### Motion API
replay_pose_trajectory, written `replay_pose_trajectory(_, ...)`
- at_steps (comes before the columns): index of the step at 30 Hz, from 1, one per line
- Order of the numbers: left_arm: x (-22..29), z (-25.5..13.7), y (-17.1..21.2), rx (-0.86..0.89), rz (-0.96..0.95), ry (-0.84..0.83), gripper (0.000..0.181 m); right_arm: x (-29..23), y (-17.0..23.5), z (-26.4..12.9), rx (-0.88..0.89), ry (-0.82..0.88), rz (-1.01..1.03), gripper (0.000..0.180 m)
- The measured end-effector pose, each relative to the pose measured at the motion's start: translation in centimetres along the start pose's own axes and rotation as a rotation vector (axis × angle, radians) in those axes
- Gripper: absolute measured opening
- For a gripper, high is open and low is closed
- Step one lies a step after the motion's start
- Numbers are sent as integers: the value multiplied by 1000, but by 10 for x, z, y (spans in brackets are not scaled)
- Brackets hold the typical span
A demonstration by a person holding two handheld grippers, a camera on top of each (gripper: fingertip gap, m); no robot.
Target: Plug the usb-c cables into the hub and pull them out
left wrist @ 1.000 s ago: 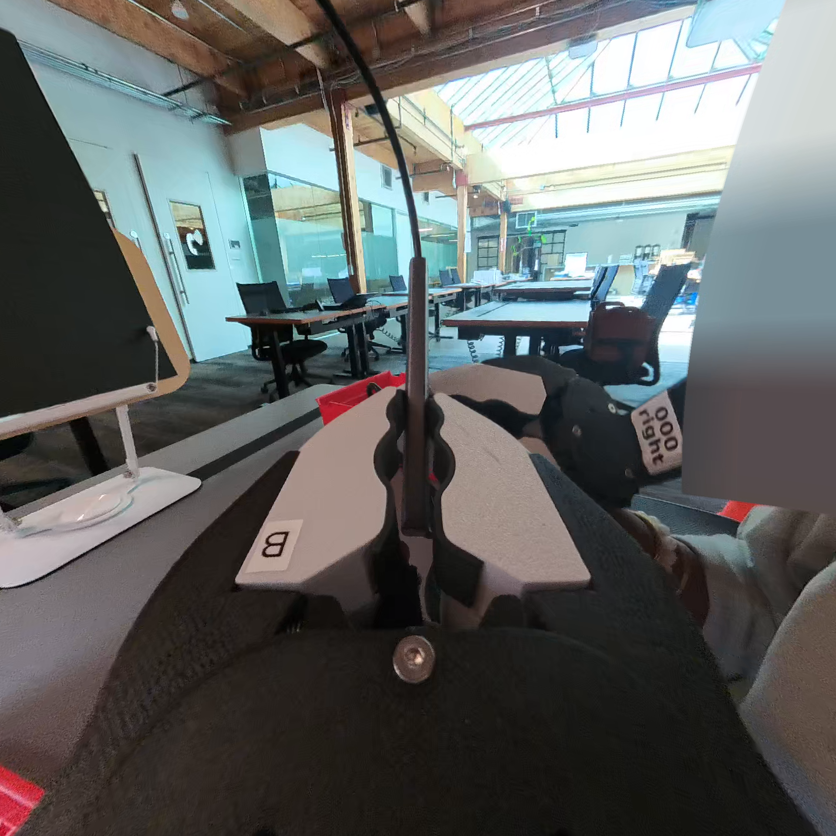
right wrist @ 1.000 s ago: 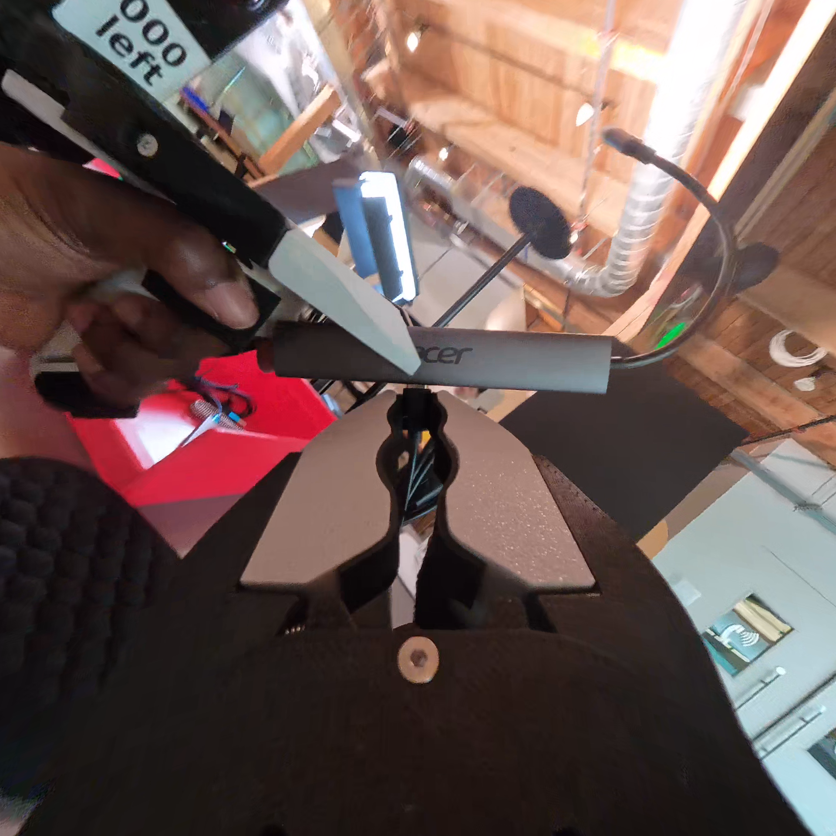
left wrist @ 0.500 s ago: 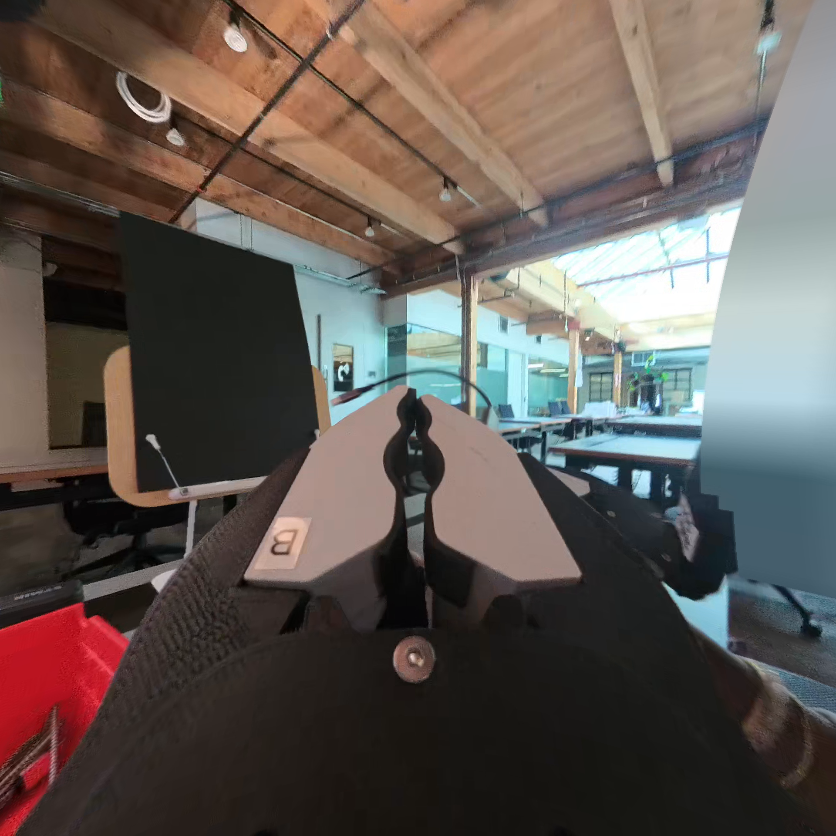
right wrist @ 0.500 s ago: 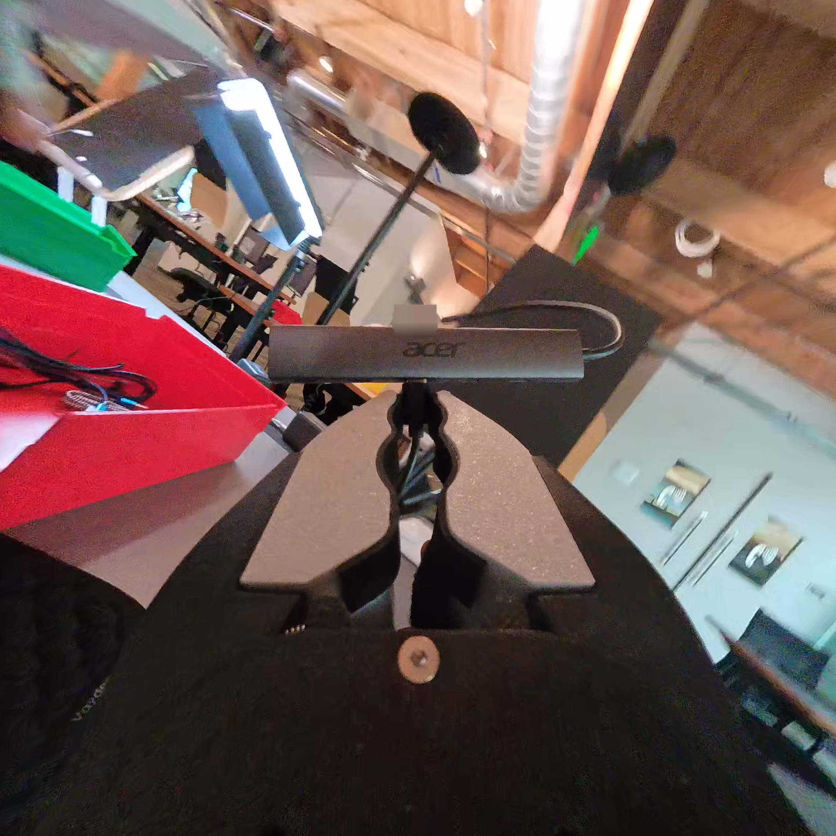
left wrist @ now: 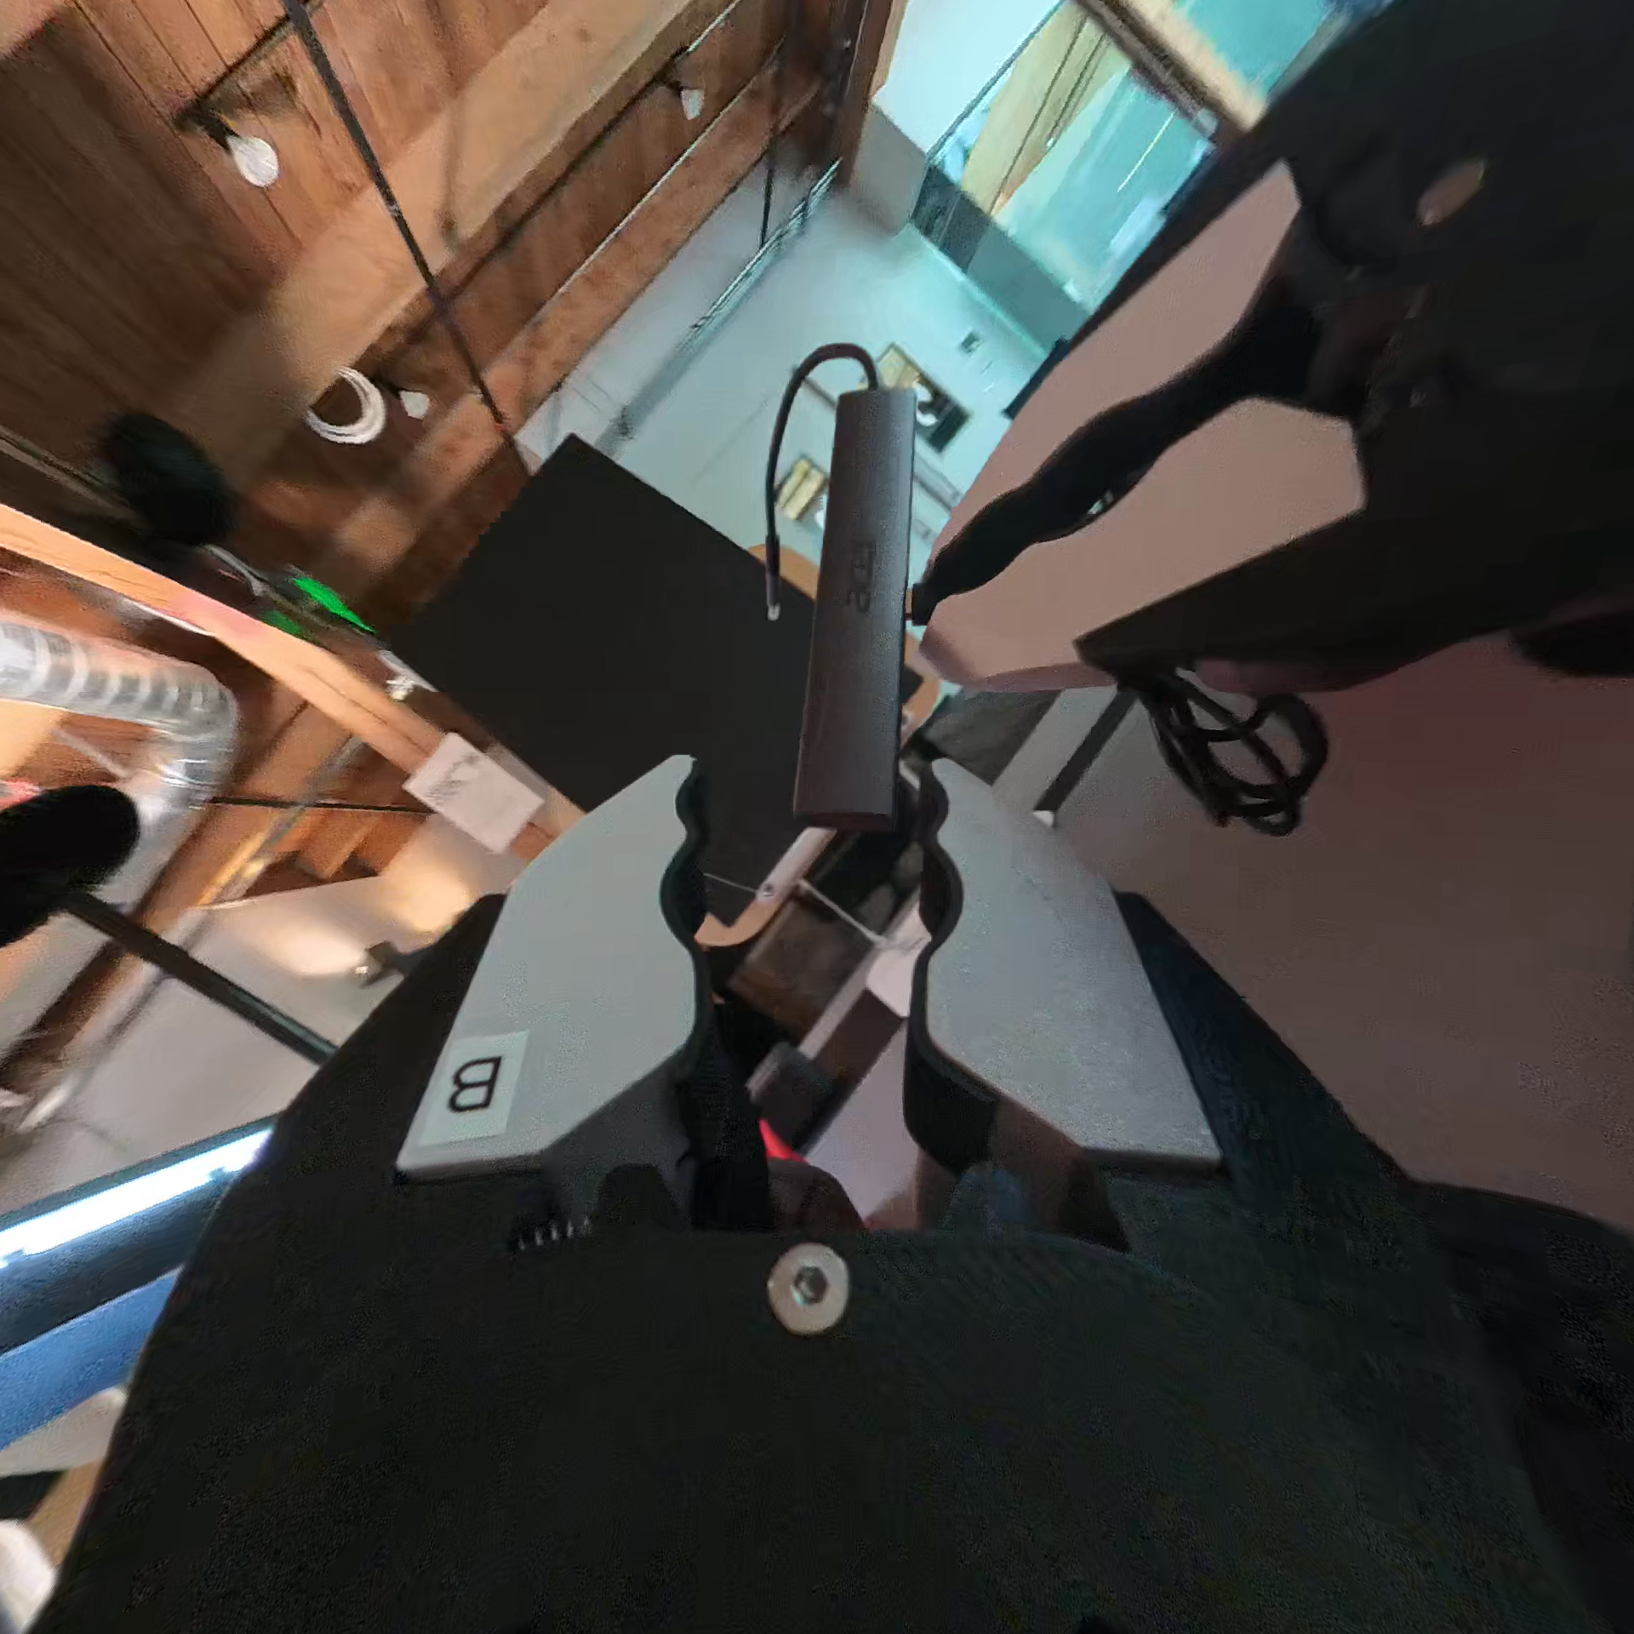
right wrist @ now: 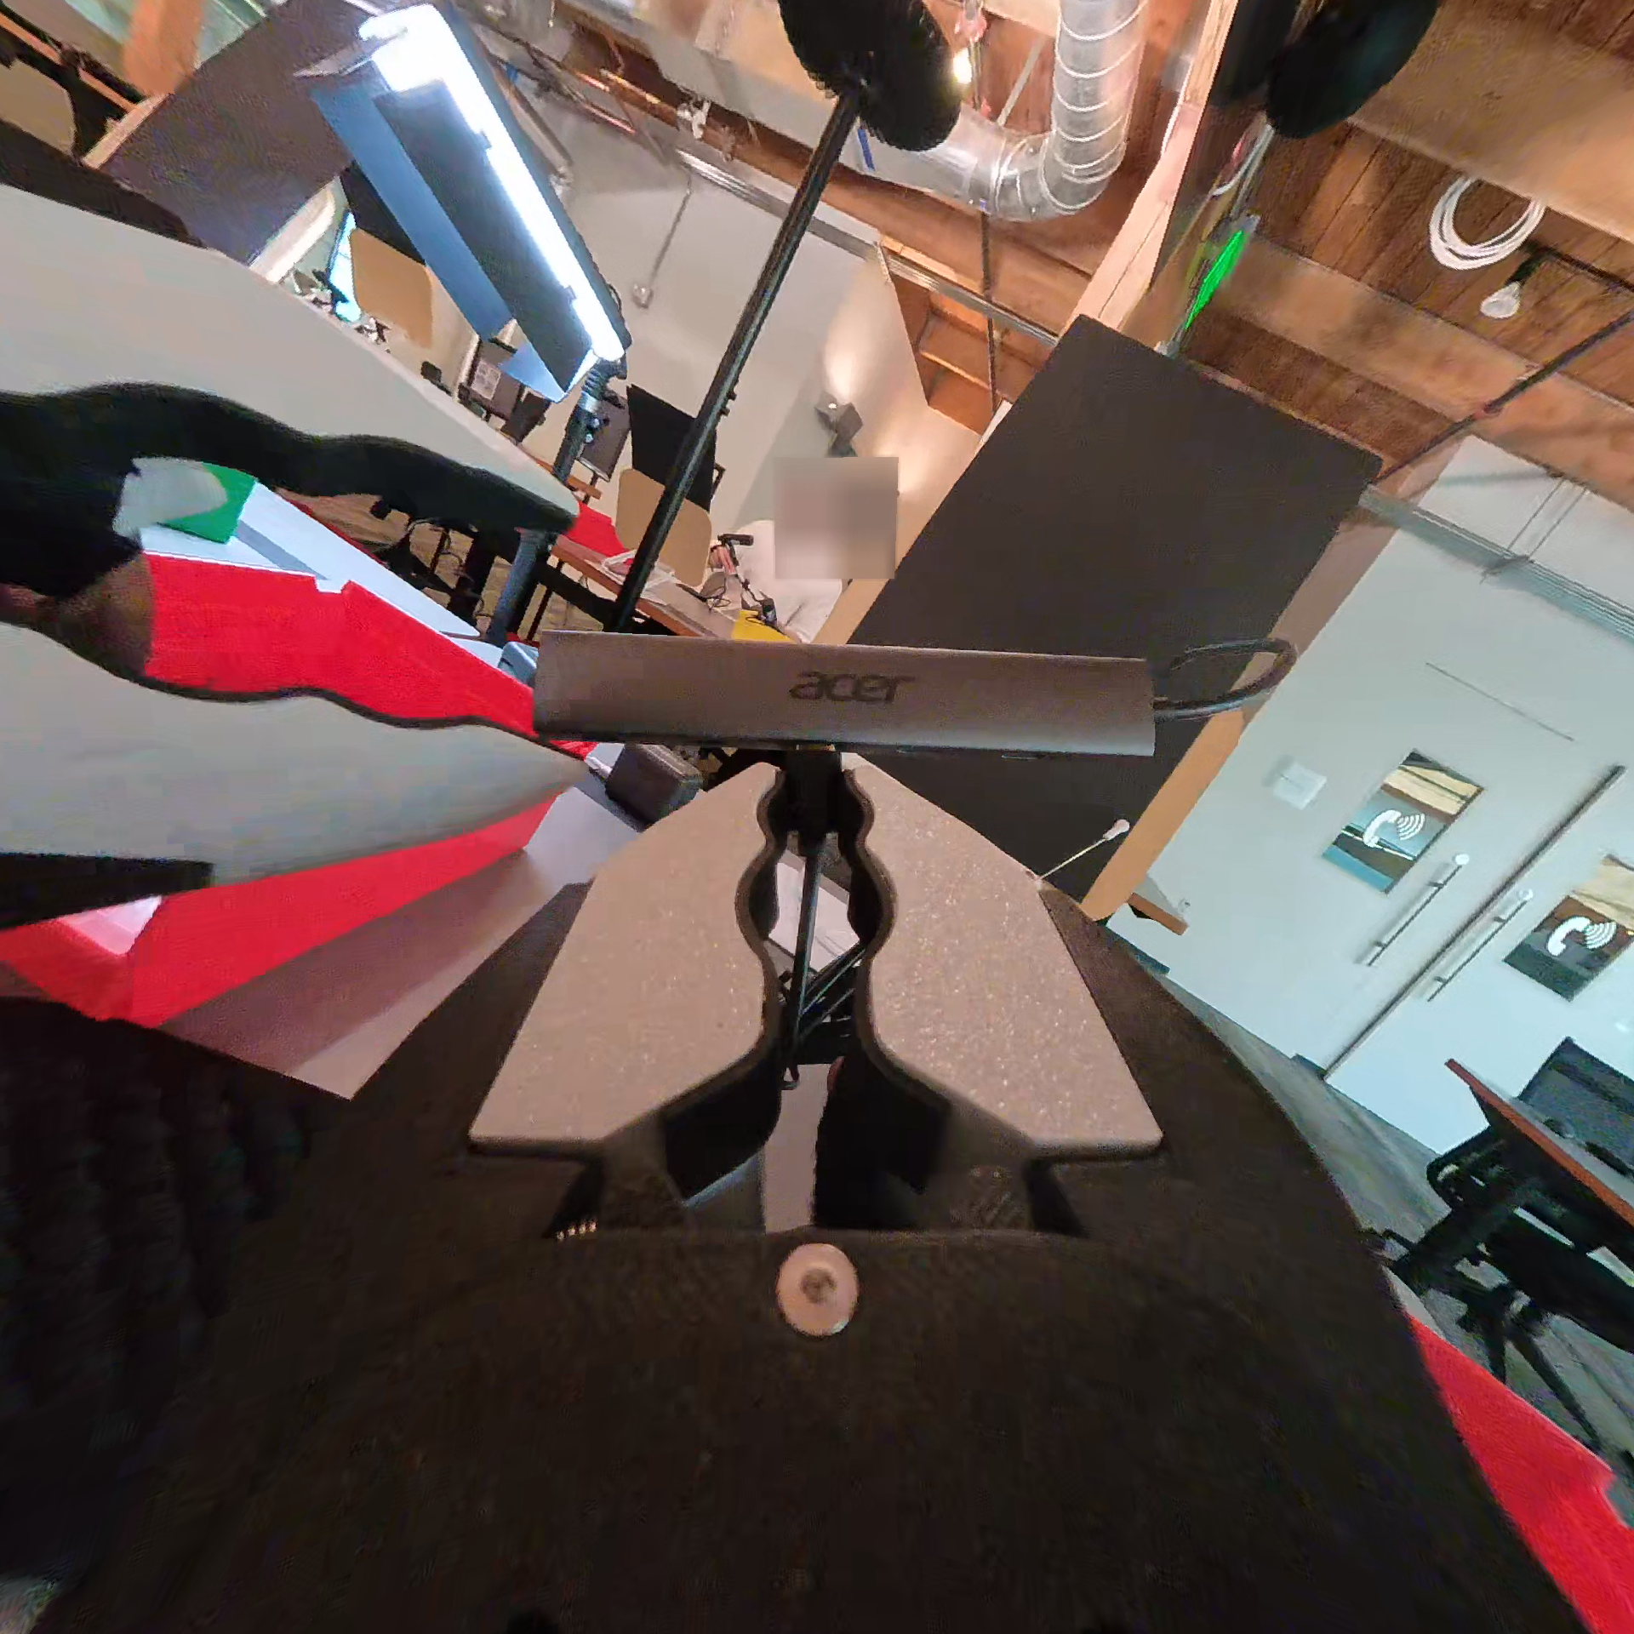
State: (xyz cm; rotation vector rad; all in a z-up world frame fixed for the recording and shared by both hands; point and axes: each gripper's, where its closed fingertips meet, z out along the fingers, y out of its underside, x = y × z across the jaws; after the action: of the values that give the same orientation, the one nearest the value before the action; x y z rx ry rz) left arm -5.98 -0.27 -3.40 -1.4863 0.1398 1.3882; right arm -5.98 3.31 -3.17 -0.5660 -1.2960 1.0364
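A dark grey usb-c hub (right wrist: 840,694) hangs in the air on a black usb-c cable plug (right wrist: 809,787) pushed into its long side. My right gripper (right wrist: 812,782) is shut on that plug, with the cable running back between its fingers. In the left wrist view the hub (left wrist: 858,610) stands on end, and my left gripper (left wrist: 806,778) is open with its fingers on either side of the hub's near end, apart from it. The right gripper (left wrist: 924,597) shows there at the hub's side. The left gripper's fingers (right wrist: 309,778) show at the left of the right wrist view. The hub's own short lead (left wrist: 787,442) loops off its far end.
A red bin (right wrist: 292,637) and a green bin (right wrist: 212,500) stand on the grey table (right wrist: 442,955) behind the hub. A black board (right wrist: 1105,548), a light panel (right wrist: 495,203) and a boom stand (right wrist: 752,354) rise beyond. A black cable bundle (left wrist: 1238,760) hangs under the right gripper.
One second ago my left gripper was shut on the hub. It let go, swung away while shut, and now it is open around the hub's end. The right gripper kept its hold.
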Motion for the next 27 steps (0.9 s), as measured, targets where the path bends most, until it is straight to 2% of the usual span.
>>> replay_pose_trajectory(7,-7,-4,2,59,-38,-11,39,-30,-10,0,11,-124,53,10)
replay_pose_trajectory(9,-4,-5,2,67,-41,13,28,-37,-13,0,19,-148,49,10)
replay_pose_trajectory(13,-4,-5,11,6,-25,33,34,-43,-10,3,-5,-136,-13,10)
replay_pose_trajectory(16,2,-6,17,-17,11,83,24,-49,-10,2,6,-158,-41,10)
replay_pose_trajectory(18,0,-5,21,-11,56,44,23,-53,-12,0,22,-172,-36,10)
replay_pose_trajectory(20,-6,-6,18,4,-27,7,22,-51,-16,2,53,-151,-29,10)
replay_pose_trajectory(23,-8,-5,18,-44,-27,-4,23,-49,-17,3,92,-121,-40,10)
replay_pose_trajectory(27,-6,-1,27,-117,-94,-7,23,-48,-14,5,119,15,-227,10)
